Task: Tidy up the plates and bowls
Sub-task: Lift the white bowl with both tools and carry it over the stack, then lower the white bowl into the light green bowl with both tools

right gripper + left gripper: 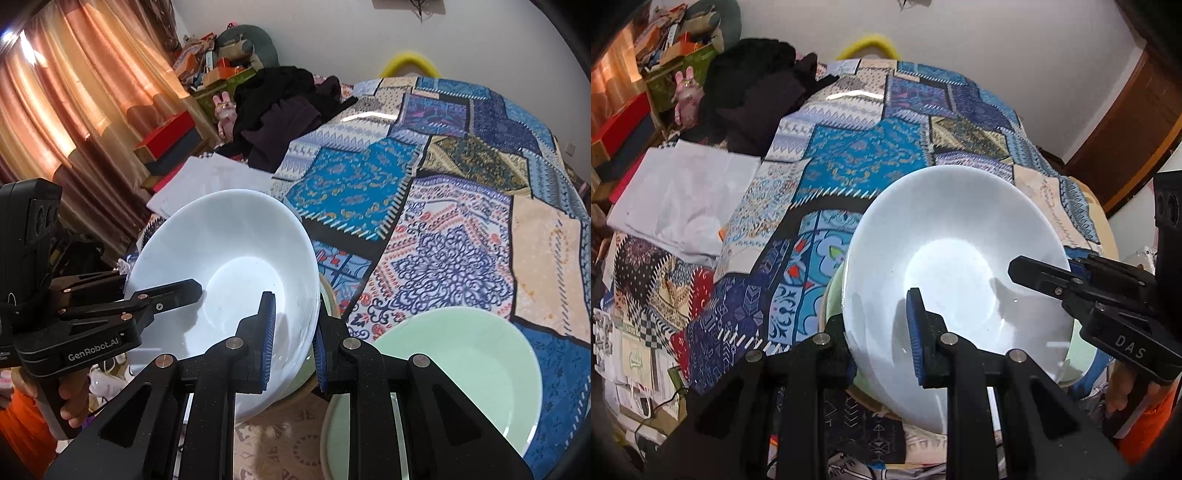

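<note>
Your left hand-held gripper (882, 339) and your right hand-held gripper (293, 343) are each clamped on opposite sides of the rim of the glossy white ceramic bowl (225, 280), which hangs tilted at the lower centre of both wrist views. Just beneath it sits a pale green bowl (834, 295), and a shallow pale green glass plate (472, 369) lies lower right in the right view. Beyond them the blue patchwork bedspread (369, 184) runs up to a heap of dark clothes (284, 107).
</note>
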The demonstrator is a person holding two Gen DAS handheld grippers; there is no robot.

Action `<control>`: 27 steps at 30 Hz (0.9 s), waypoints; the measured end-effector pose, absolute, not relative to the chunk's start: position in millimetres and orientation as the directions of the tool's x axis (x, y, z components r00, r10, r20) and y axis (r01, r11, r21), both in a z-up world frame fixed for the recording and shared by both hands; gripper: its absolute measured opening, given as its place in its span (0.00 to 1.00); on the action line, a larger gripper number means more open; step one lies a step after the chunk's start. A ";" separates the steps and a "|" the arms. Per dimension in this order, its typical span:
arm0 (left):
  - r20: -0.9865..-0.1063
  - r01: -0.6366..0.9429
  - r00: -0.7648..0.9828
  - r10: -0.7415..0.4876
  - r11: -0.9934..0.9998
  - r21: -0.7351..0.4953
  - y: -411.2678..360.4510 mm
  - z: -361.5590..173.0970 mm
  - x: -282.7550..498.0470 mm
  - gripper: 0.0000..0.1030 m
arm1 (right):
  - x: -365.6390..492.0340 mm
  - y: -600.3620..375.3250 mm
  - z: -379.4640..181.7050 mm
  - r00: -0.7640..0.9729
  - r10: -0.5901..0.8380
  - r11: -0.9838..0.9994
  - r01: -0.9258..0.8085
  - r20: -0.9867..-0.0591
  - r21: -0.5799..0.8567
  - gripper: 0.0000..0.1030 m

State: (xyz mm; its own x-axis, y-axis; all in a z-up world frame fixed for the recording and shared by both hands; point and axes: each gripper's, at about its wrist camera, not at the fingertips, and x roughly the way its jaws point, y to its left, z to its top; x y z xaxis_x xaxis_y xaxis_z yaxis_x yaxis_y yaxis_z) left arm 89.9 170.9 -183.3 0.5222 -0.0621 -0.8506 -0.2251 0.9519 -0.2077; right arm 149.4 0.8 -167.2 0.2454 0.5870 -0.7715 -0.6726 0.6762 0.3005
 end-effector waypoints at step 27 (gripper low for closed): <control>-0.871 -0.263 0.481 -0.099 0.931 -0.251 188.8 -206.3 92.9 0.22 | 155.1 0.6 -187.7 0.222 0.556 0.686 -0.666 -0.801 0.292 0.17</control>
